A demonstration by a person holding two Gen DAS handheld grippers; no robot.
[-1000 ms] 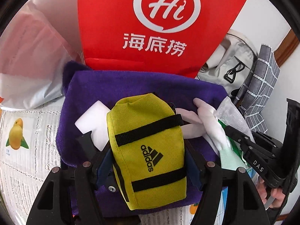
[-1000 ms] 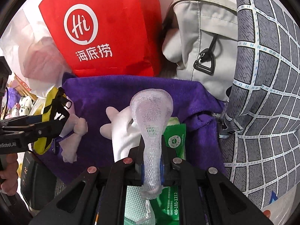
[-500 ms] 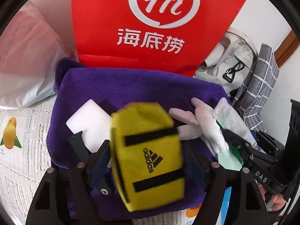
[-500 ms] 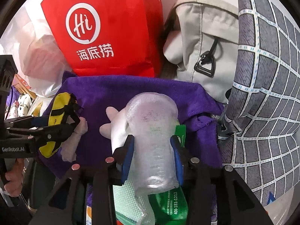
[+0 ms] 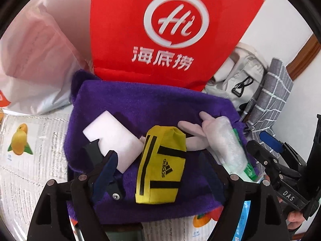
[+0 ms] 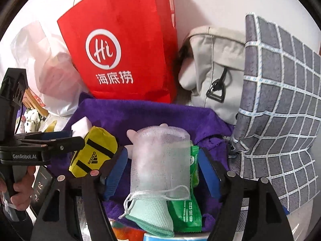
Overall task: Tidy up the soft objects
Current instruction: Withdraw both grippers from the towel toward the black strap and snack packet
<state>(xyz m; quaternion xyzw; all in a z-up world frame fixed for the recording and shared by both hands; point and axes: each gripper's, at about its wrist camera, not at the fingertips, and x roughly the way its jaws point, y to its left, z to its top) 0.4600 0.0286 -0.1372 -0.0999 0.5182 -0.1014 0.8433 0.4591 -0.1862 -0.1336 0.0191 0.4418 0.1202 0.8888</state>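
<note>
A yellow Adidas pouch lies on the purple towel, between the open fingers of my left gripper. A white sponge block lies left of it. A white mesh bath pouf rests on a green packet and a mint cloth, between the open fingers of my right gripper. A pale plush toy lies behind the pouf. The pouch also shows in the right wrist view, beside the left gripper.
A red paper bag stands behind the towel, with a white plastic bag to its left. A beige bag and a grey checked cushion crowd the right. Newspaper covers the surface on the left.
Both grippers opened. The left let go of the yellow pouch, which now lies on the towel. The right let go of the mesh pouf, which now rests on the packet and cloth.
</note>
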